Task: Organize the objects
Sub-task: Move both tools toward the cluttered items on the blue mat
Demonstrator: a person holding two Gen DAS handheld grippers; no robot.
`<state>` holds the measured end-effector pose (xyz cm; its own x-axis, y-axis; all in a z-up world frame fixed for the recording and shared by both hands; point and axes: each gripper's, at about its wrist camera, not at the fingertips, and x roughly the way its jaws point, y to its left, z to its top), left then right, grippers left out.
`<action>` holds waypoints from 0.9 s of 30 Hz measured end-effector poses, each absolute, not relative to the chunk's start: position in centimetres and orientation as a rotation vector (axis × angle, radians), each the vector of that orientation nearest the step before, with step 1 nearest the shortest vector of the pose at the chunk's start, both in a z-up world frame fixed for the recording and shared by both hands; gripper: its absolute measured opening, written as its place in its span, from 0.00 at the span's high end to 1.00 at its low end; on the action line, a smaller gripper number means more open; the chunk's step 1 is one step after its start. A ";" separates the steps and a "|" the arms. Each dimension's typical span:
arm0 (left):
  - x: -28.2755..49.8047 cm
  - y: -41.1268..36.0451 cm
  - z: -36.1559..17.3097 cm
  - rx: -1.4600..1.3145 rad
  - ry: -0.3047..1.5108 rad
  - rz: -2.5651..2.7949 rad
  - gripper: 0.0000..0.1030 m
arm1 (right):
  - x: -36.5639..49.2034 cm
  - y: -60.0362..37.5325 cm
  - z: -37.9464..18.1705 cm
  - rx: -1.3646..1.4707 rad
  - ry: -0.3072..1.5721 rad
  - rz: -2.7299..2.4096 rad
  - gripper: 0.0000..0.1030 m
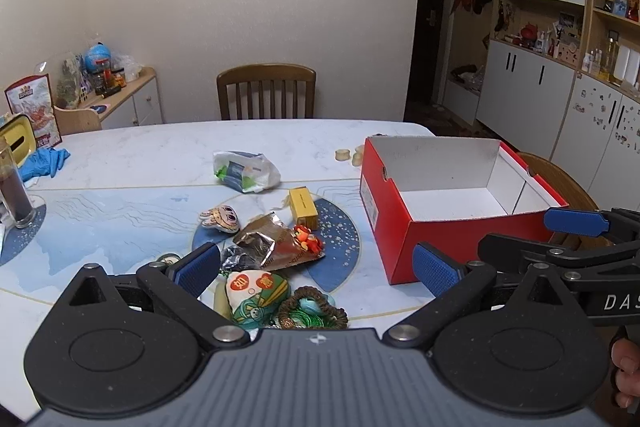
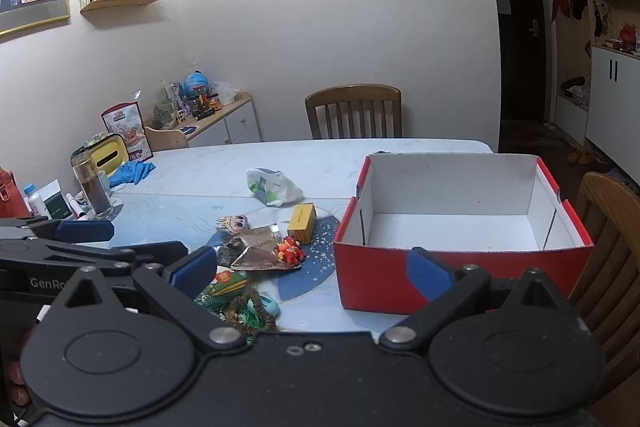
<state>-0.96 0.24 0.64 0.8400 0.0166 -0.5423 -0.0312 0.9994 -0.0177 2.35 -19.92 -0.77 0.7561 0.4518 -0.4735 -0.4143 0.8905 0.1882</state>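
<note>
Scattered objects (image 1: 276,247) on the surface (image 1: 132,163), red box (image 1: 452,211) empty: nothing sorted yet.
The clutter lies left of the box; left hand-held gripper (image 1: 316,267) and right hand-held gripper (image 2: 312,269) hover spread wide, holding nothing.

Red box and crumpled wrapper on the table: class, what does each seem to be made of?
Red box: probably cardboard, matte red outside, plain white inside, with folded flaps and slits at the corners. Crumpled wrapper: likely metallised foil film, shiny silver inside, sharply creased.

Clutter (image 1: 276,247) left of box (image 1: 460,203) — on table (image 1: 120,163)
</note>
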 end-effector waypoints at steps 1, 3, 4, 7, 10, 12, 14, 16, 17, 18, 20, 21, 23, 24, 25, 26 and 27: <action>-1.0 0.3 0.7 -0.026 0.570 0.028 0.00 | 2.3 -19.9 -0.8 0.073 0.532 0.475 0.02; -1.1 0.4 0.6 -0.030 0.568 0.030 0.00 | 2.4 -19.7 -0.8 0.072 0.530 0.478 0.02; -1.0 0.5 0.6 -0.031 0.569 0.031 0.00 | 2.4 -19.6 -0.8 0.070 0.529 0.479 0.02; -1.1 0.7 0.6 -0.035 0.567 0.032 0.00 | 2.4 -19.4 -0.9 0.064 0.526 0.479 0.02; -1.0 1.1 0.4 -0.041 0.570 0.031 0.00 | 2.5 -19.0 -1.0 0.061 0.527 0.479 0.02; -0.9 1.4 0.3 -0.046 0.574 0.026 0.00 | 2.5 -18.9 -1.0 0.060 0.528 0.477 0.02; -0.7 1.7 0.4 -0.044 0.573 0.021 0.00 | 2.5 -18.5 -1.0 0.059 0.527 0.472 0.02; -0.5 2.2 0.4 -0.042 0.571 0.015 0.00 | 2.7 -18.2 -1.0 0.059 0.526 0.466 0.02; -0.3 2.5 0.4 -0.041 0.569 0.011 0.00 | 2.7 -18.0 -1.0 0.059 0.526 0.462 0.02; -0.2 2.7 0.3 -0.041 0.568 0.006 0.00 | 2.8 -17.8 -1.0 0.059 0.526 0.456 0.02; 0.3 3.3 0.3 -0.044 0.566 -0.010 0.00 | 3.0 -17.2 -0.9 0.056 0.527 0.444 0.02; 0.5 3.6 0.3 -0.044 0.567 -0.018 0.00 | 3.1 -17.0 -0.8 0.055 0.525 0.436 0.02; 1.0 4.3 0.3 -0.038 0.567 -0.030 0.00 | 3.3 -16.4 -0.8 0.056 0.526 0.423 0.02; 1.2 4.6 0.3 -0.033 0.566 -0.033 0.00 | 3.4 -16.1 -0.8 0.058 0.527 0.417 0.02; 1.4 4.9 0.3 -0.029 0.567 -0.037 0.00 | 3.4 -15.8 -0.8 0.059 0.528 0.412 0.02; 1.7 5.1 0.3 -0.026 0.569 -0.043 0.00 | 3.5 -15.5 -0.9 0.061 0.530 0.407 0.02; 1.9 5.4 0.2 -0.027 0.573 -0.051 0.00 | 3.6 -15.3 -0.9 0.062 0.533 0.400 0.02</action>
<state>1.91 5.40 0.17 0.8392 -0.0552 -0.5410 0.0404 0.9984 -0.0392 3.59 -15.28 -0.93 0.7862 0.3871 -0.4818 -0.3554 0.9209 0.1599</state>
